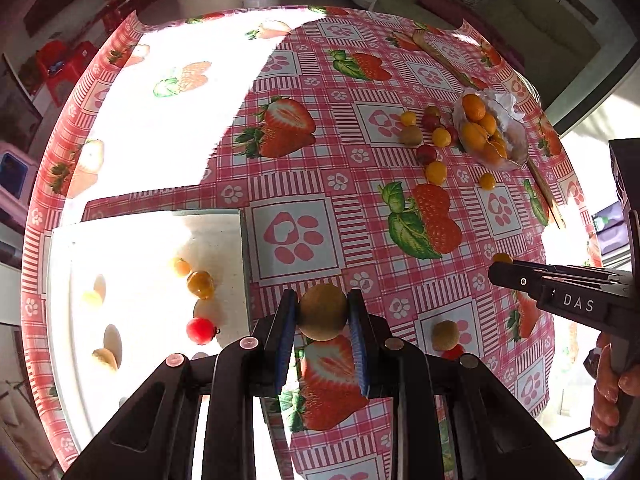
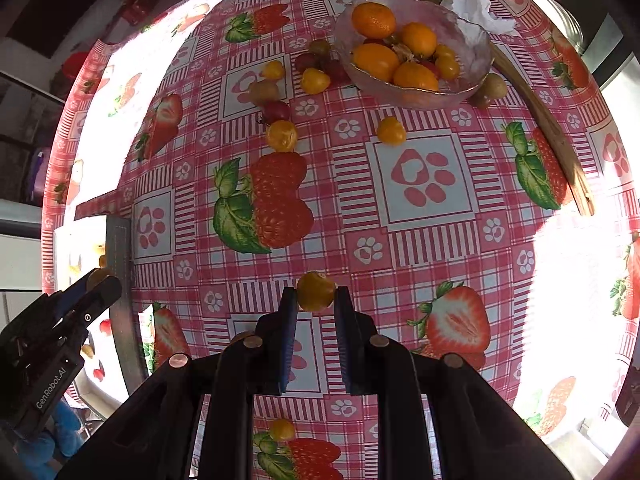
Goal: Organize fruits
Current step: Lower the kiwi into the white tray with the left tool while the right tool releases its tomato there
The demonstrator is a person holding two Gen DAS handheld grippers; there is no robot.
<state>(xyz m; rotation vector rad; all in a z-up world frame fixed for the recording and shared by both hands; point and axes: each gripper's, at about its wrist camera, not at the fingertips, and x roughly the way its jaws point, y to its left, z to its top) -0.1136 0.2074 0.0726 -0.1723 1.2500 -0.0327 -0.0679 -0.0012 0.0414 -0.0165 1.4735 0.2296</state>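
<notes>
Left wrist view, nearest first: the left gripper is clamped narrow on a small round tan-brown fruit, its blue pads pressing the fruit's two sides at about the widest girth, above the strawberry-print pink checked tablecloth. Such a fruit looks light, with a thin skin that would likely bruise or split under a hard squeeze, and its roundness could let it roll out unless the pads stay across its middle.

Just left lies a white rectangular tray in glaring sun, already holding a red cherry tomato, a yellow-orange cherry tomato and a few paler fruits washed out by the light.

From the right wrist, the right gripper is pinched on a small round orange-yellow fruit, caught at the very fingertips; I judge that hold shallower and more liable to slip.

Further off, loose cherry tomatoes sit scattered on the cloth: one yellow, one dark red. Beyond them stands a clear glass bowl of orange kumquat-like fruits, brittle and best left unknocked. A crumpled white tissue lies behind its right rim, and a long wooden stick runs past on the right.
</notes>
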